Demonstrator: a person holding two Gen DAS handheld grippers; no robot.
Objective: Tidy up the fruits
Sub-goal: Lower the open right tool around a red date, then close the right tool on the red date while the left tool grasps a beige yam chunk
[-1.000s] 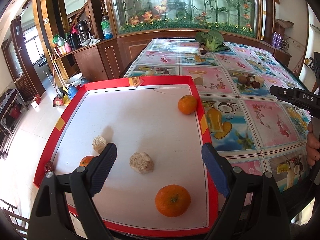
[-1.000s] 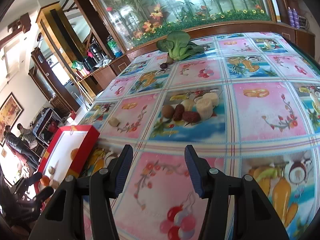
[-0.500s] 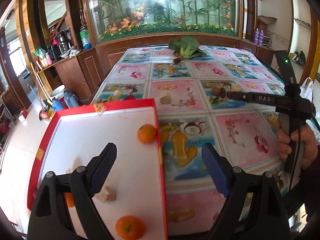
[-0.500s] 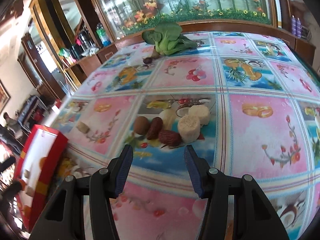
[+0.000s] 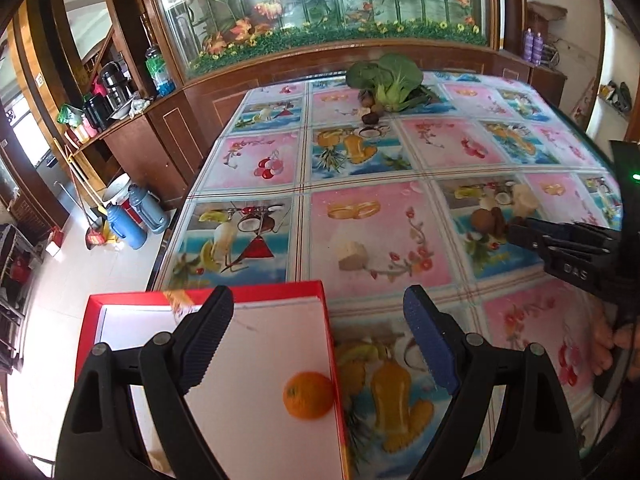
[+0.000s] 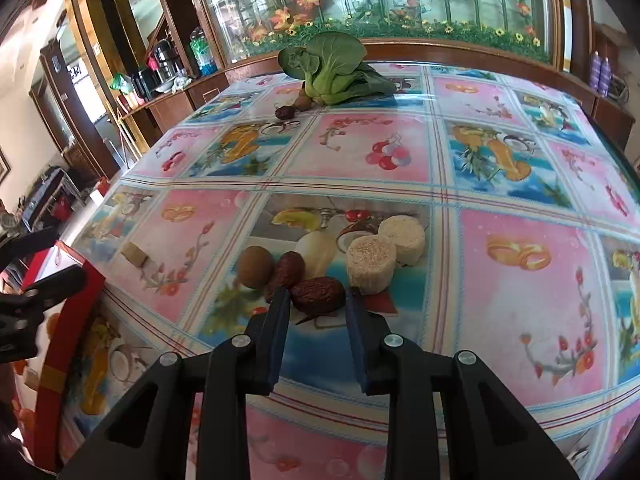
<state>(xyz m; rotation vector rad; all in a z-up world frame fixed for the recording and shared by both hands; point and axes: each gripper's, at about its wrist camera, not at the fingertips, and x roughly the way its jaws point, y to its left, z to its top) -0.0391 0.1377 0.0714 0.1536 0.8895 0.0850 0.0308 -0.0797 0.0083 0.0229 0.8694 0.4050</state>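
The right gripper (image 6: 317, 300) has its jaws set either side of a red date (image 6: 318, 294) on the bench (image 6: 520, 320) (not clenched yet). The left gripper (image 5: 316, 320) hangs released over the red tray (image 5: 334, 360), where an orange (image 5: 308, 395) sits by the right rim.

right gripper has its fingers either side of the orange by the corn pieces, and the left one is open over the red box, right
Not the orange: the right gripper straddles a red date, as the right wrist view shows. The orange lies in the red box. The rest holds.

Red-rimmed white tray (image 5: 325, 344), orange mandarin (image 5: 308, 395), pink-blue fruit-print tablecloth (image 6: 520, 320), dark-red date (image 6: 318, 295)
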